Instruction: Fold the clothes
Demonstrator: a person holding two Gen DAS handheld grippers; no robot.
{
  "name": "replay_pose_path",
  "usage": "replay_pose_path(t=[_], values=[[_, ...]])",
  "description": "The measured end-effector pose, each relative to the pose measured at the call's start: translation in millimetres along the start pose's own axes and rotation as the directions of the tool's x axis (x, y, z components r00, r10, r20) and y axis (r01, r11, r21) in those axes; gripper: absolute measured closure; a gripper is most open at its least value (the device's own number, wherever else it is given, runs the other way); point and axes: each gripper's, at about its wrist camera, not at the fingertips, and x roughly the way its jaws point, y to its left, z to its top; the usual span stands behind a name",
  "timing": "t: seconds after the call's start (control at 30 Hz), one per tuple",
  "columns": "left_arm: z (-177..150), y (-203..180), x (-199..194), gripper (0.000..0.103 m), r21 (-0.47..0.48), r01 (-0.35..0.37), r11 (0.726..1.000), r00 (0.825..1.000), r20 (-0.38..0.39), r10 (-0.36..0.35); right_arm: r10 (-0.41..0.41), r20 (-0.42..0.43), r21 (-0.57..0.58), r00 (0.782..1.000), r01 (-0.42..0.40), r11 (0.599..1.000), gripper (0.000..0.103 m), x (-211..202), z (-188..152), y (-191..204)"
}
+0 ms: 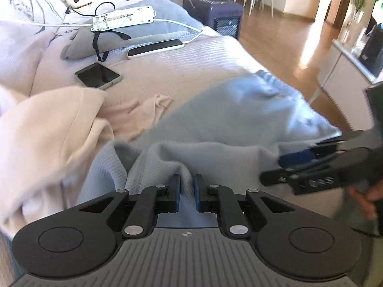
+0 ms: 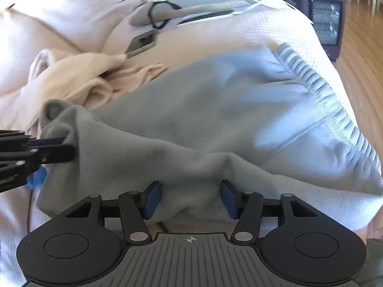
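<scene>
The left gripper [image 1: 187, 192] has its blue pads drawn close together, pinching a raised fold of the grey-blue garment [image 1: 227, 119] near its left corner; in the right wrist view the same gripper [image 2: 69, 147] reaches in from the left edge, its fingers clamped on a bunched corner of that cloth. The right gripper [image 2: 190, 199] stands wider apart, its pads flanking a hump of the garment's near edge and touching the cloth on both sides, though whether it truly grips or only brackets it I cannot tell. The garment lies spread across the bed [image 1: 191, 62], its ribbed waistband [image 2: 330, 100] running toward the bed's right edge, beyond which wooden floor [image 1: 282, 38] opens out. To the left, a cream garment [image 1: 47, 129] is heaped in soft folds, touching the grey-blue one. Farther back on the quilted bedcover sit a dark phone [image 1: 97, 75], a white remote-like bar [image 1: 155, 47] and a white power strip [image 1: 123, 19] with trailing cables. The grey-blue cloth is a fine knit, limp and creased; the bedcover is textured in small ridges.
</scene>
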Motion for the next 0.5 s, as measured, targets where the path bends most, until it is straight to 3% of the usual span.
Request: replay_pose_path(t=[0.13,0.27,0.5], values=[[15.3,0.3,41.4,0.092,0.012,-0.056,0.998,0.996,-0.062,0.056,0.027,-0.003,0.055,1.000,-0.027,0.998,0.052,2.8,7.2,-17.1],[15.9,6.3,52.0,0.090,-0.007,-0.039,0.999,0.997,-0.068,0.038,0.061,0.005,0.061,0.998,-0.061,0.996,0.050,-10.4,4.3,-23.2],[18.0,14.8,48.6,0.089,-0.044,-0.009,0.999,0.998,-0.066,0.006,0.055,0.014,-0.137,0.998,-0.053,0.989,0.049,-52.6,-27.3,5.8]])
